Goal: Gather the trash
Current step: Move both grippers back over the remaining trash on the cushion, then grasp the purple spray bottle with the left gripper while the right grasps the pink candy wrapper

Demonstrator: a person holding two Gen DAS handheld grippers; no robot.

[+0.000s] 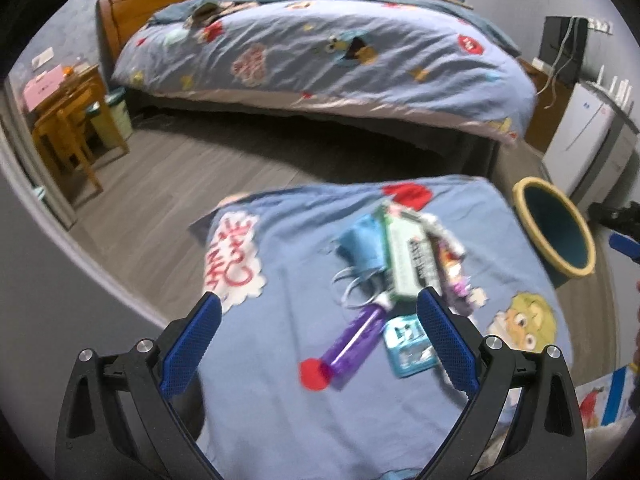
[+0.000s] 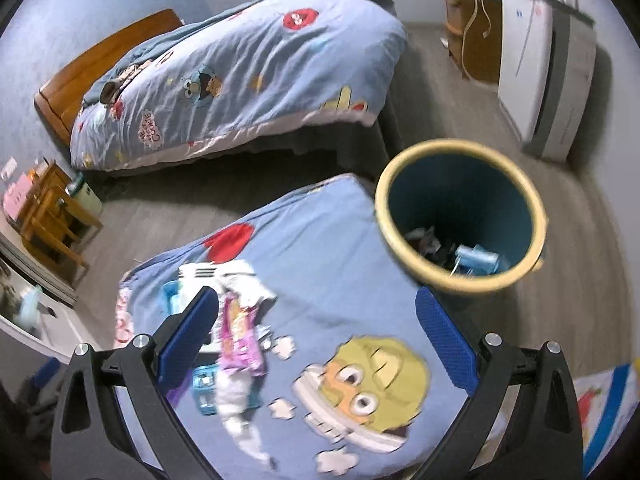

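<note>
A pile of trash lies on the near bed's blue cartoon cover [image 1: 280,248]: a purple tube [image 1: 354,340], a green-and-white box [image 1: 404,260], a blue face mask [image 1: 362,244], a small teal packet [image 1: 408,346] and a pink wrapper [image 2: 240,340]. My left gripper [image 1: 320,336] is open and empty just above the purple tube. My right gripper [image 2: 316,328] is open and empty over the cover, right of the pile. A blue bin with a yellow rim [image 2: 460,216] stands on the floor beside the bed and holds some trash; it also shows in the left wrist view [image 1: 556,228].
A second bed [image 1: 328,52] with a wooden headboard stands across a strip of grey floor [image 1: 180,176]. A wooden table and chair [image 1: 68,120] are at the left. A white cabinet [image 2: 532,60] and a wooden nightstand [image 2: 472,40] stand at the right wall.
</note>
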